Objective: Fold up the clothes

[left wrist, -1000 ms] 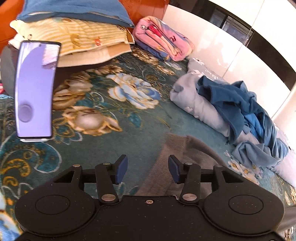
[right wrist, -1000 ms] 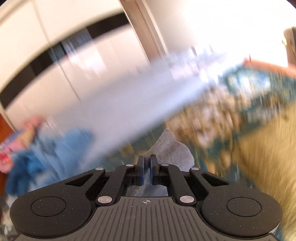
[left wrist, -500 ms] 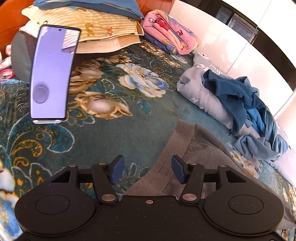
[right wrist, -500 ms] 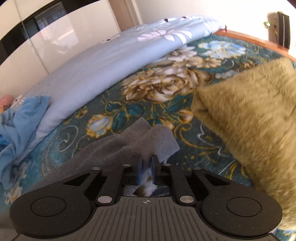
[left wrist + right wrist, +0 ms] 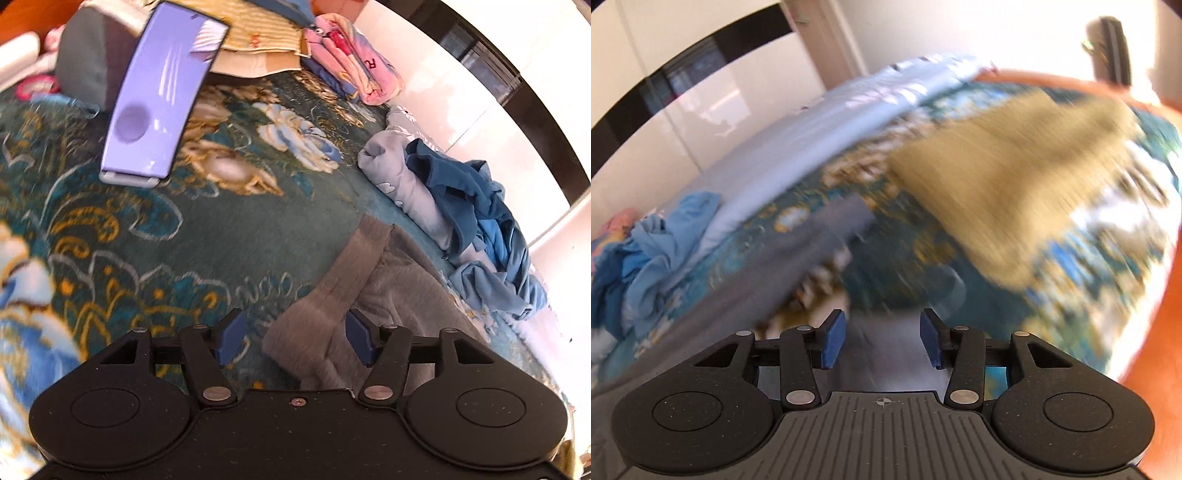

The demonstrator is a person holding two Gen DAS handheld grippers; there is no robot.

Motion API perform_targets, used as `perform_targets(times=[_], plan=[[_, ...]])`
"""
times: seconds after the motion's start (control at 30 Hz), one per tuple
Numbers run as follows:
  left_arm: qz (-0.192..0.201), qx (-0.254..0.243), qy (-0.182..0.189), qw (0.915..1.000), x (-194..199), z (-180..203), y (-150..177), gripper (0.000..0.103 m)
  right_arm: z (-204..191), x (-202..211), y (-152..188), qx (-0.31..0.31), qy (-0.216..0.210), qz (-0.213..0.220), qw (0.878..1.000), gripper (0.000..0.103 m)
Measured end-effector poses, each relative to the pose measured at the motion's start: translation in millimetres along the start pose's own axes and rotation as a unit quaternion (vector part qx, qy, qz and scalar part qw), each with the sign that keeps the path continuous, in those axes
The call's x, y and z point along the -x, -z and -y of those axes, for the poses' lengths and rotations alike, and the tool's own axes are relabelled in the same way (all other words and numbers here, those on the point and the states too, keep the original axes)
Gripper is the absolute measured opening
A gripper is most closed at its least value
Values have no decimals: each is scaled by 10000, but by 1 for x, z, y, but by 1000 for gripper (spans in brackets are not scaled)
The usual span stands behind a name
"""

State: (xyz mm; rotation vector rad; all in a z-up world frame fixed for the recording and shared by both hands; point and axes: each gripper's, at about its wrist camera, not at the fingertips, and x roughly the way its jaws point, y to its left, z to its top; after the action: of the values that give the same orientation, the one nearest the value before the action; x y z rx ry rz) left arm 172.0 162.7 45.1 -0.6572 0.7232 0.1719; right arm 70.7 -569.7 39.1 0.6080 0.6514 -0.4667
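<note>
A grey garment lies on the floral bedspread. My left gripper is open, its blue pads either side of the garment's ribbed hem corner, just above it. In the blurred right wrist view the same grey garment stretches away to the left. My right gripper is open and empty, with grey cloth below and between its pads.
A purple phone stands propped on the bed at the left. A heap of blue clothes lies on a light blue quilt at the right. Pillows and a pink bundle lie beyond. An olive fuzzy garment lies right.
My right gripper has opened and let go of the grey garment, and it is swinging. My left gripper has moved forward over the garment's hem, still open.
</note>
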Motion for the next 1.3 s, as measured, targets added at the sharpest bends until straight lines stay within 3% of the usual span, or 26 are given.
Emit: perform_targets(times=[0.27, 0.43, 0.9, 1.07, 1.17, 1.3], plan=[[-78, 61, 133, 9999, 24, -5, 21, 59, 33, 11, 51, -768, -209, -281, 9964, 42], [-176, -31, 261, 9995, 37, -5, 35, 61, 36, 22, 60, -824, -470, -218, 9953, 42], [-664, -194, 794, 9944, 1, 15, 62, 68, 37, 43, 91, -1087, -776, -124, 9910, 42], [-569, -277, 951, 9935, -8, 20, 66, 64, 20, 37, 92, -823, -879, -220, 9925, 42], [-561, -168, 910, 9941, -14, 20, 69, 54, 13, 23, 92, -785, -1001, -352, 9913, 42], [-478, -11, 846, 9953, -19, 20, 67, 53, 8, 2, 86, -842, -1056, -469, 9897, 42]])
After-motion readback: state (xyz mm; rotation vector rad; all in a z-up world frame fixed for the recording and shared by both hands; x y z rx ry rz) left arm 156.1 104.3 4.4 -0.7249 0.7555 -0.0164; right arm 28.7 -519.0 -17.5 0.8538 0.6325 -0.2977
